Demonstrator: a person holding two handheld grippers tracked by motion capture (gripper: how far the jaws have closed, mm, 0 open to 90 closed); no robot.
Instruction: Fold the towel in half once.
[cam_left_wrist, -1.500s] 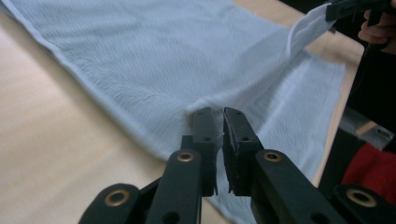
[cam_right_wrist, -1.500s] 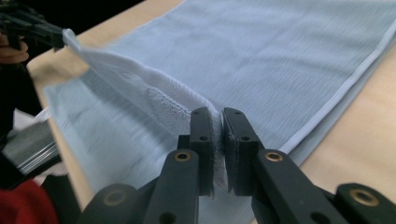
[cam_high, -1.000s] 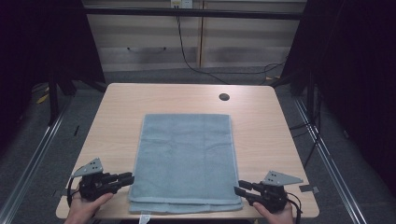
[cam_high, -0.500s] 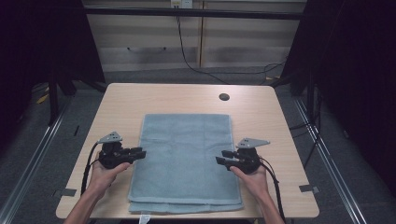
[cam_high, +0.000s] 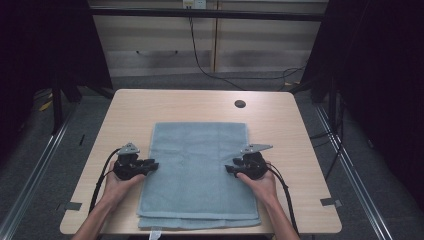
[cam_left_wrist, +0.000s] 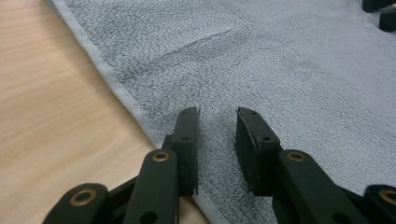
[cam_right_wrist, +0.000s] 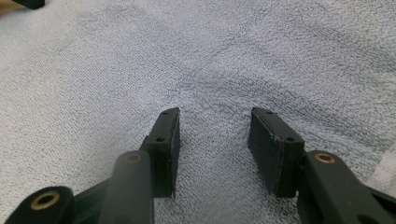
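Note:
A blue-grey towel lies folded flat in the middle of the wooden table. My left gripper rests low at the towel's left edge, about halfway along it. Its jaws are open just inside the hem, with bare terry cloth beneath and nothing between them. My right gripper hovers over the towel's right part, pointing inward. Its jaws have just been opening and stand open over the cloth, gripping nothing. The two grippers point toward each other across the towel.
A dark round hole sits in the table's far right part. Tape marks lie near the front corners. A white tag sticks out at the towel's near edge. Cables trail back from both grippers along the forearms.
Both hands have moved from the towel's near corners at the table's front edge up to the middle of its long sides. Over the last half second they have hardly shifted.

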